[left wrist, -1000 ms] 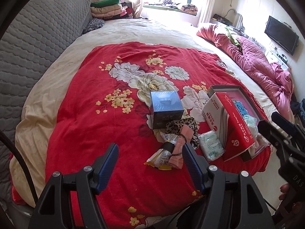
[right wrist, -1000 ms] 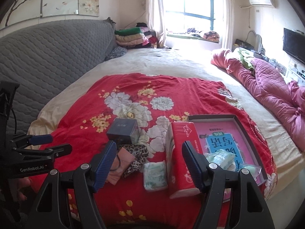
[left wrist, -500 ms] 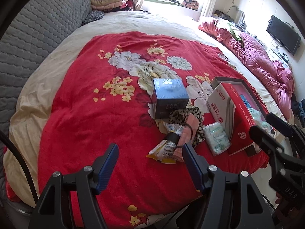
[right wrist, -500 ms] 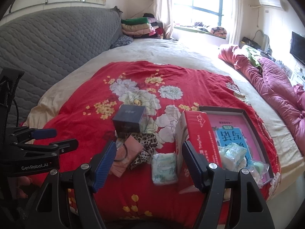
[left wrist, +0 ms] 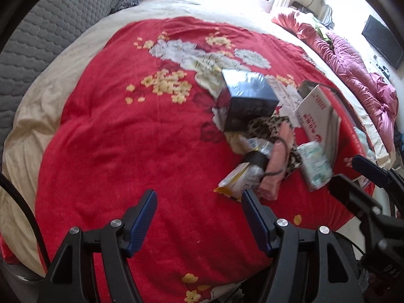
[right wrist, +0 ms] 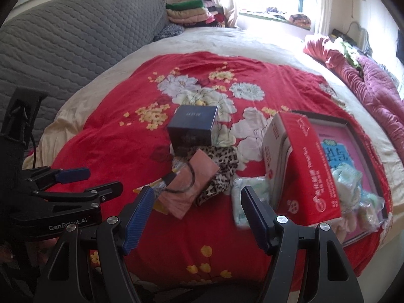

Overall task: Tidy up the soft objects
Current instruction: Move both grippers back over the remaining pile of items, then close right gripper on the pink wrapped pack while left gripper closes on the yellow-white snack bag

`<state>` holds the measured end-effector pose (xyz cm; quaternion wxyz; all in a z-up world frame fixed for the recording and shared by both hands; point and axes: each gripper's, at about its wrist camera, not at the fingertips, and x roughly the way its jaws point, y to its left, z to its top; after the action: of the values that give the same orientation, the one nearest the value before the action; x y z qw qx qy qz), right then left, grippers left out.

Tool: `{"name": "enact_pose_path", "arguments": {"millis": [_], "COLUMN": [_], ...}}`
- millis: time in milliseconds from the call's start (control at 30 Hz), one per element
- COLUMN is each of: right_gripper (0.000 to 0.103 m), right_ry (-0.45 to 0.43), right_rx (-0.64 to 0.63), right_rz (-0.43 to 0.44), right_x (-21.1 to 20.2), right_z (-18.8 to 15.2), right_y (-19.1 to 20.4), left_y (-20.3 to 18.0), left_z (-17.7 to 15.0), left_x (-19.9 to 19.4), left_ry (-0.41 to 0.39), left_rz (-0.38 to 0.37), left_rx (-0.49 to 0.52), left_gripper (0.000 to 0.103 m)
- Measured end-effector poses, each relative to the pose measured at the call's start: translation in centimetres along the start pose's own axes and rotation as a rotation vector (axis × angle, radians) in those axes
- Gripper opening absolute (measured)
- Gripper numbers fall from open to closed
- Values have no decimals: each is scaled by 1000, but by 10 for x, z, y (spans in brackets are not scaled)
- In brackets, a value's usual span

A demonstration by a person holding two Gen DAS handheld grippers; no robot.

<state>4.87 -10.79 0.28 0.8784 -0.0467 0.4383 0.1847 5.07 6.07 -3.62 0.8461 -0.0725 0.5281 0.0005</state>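
On the red floral blanket point(left wrist: 126, 139) lies a small pile: a dark blue box point(right wrist: 193, 128), a leopard-print cloth point(right wrist: 222, 174), a pink pouch point(right wrist: 194, 184) with a black cord, a yellow-edged packet point(left wrist: 234, 179) and a white-green tissue pack point(left wrist: 315, 164). A red carton point(right wrist: 303, 166) leans beside a dark tray point(right wrist: 348, 123) that holds a pink book and wrapped packs. My left gripper point(left wrist: 199, 199) hovers open just left of the pile's near edge, holding nothing. My right gripper point(right wrist: 197, 197) hangs open above the pouch and tissue pack, also holding nothing.
A grey quilted headboard point(right wrist: 75, 50) runs along the left. Folded clothes point(right wrist: 189, 12) are stacked at the far end by the window. A bunched magenta quilt point(right wrist: 366, 80) lies along the right side. A dark screen point(left wrist: 383, 43) hangs on the right wall.
Both grippers have come down and closer to the pile, tilting further downward, so the objects look larger. Their jaws kept the same width. Nothing on the blanket moved.
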Motion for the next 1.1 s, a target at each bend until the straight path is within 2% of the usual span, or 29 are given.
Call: {"name": "enact_pose_path", "arguments": {"millis": [300, 633, 800, 933, 1100], "right_gripper": [73, 73, 72, 59, 59], "right_ry": [59, 101, 120, 133, 141], "right_rx": [67, 115, 147, 157, 193], "right_rz": [37, 81, 85, 87, 90], "right_x": [28, 61, 77, 89, 100], "right_z": [4, 11, 15, 15, 14], "right_y": [-3, 5, 5, 5, -4], "left_y": [2, 14, 10, 8, 8], "left_z": [-6, -3, -4, -5, -3], "left_x": [18, 20, 23, 23, 25], "left_ry": [31, 18, 18, 19, 12], "left_rz": [-12, -39, -57, -68, -75], "left_rx": [20, -5, 12, 17, 18], "left_gripper": [68, 68, 68, 68, 68]}}
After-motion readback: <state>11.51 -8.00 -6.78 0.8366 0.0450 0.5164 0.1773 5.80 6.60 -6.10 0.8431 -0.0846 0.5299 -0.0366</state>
